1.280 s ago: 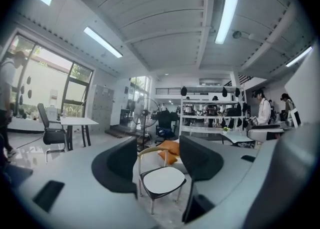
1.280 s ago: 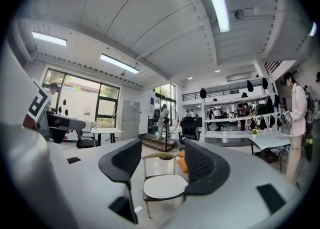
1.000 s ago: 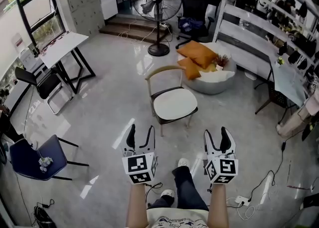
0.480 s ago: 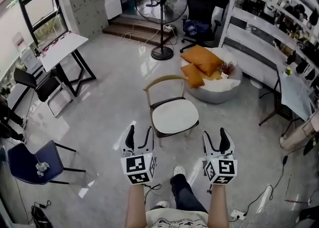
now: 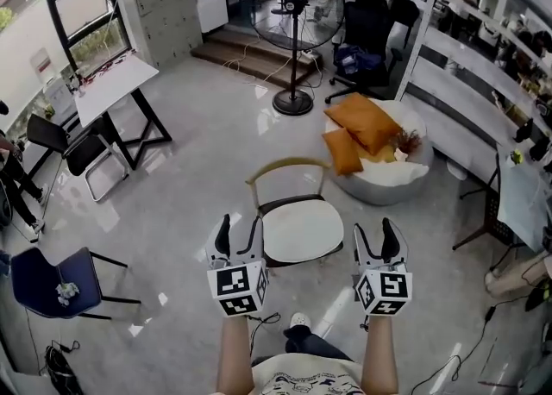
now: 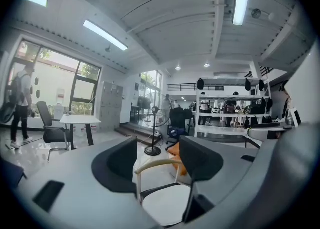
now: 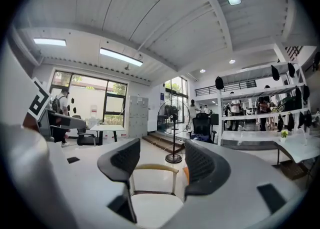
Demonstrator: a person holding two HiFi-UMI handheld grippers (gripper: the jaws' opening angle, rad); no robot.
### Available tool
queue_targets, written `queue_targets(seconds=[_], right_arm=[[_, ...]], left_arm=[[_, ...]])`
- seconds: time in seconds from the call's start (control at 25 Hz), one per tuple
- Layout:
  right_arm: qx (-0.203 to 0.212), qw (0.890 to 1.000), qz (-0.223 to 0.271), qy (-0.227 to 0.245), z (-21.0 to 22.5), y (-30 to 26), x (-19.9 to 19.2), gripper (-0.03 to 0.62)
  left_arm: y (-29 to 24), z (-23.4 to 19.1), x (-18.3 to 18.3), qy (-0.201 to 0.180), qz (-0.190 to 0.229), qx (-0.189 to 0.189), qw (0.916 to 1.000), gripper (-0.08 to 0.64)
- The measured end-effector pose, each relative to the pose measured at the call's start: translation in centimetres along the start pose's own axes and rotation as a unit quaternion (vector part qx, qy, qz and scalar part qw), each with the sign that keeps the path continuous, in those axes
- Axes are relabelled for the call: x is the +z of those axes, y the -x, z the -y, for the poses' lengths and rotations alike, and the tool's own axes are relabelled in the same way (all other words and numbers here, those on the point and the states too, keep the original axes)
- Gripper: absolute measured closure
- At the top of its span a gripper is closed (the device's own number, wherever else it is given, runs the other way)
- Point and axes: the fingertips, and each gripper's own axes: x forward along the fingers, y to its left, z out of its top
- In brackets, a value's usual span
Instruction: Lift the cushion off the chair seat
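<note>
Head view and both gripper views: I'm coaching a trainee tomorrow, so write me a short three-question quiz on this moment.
1. True or false: the left gripper is shut on the cushion.
2. Which lies on the white beanbag behind the chair?
A. orange pillows
B. a laptop
C. a folded blanket
3. Fill in the blank: the right gripper is ____ (open or shut), with nothing between its fingers.

Key: 1 false; 2 A; 3 open.
</note>
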Motion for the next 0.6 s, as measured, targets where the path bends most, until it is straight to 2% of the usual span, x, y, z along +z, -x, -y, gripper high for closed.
queue_targets(seconds=[0.24,0.6], right_arm=[[0.018,1.0,-0.006,0.001,2.6,-6.1,0.1,0.302],[0.03,0.999,-0.038,-0.013,4.1,-12.4,-2.7,0.302]], left_arm=[[-5.3,0.1,0.4,0.008,-0.003,0.022,0.9997,0.301],[-10.9,-1.3,-1.8,0.011,-0.038,0.043,0.9983,0.299]])
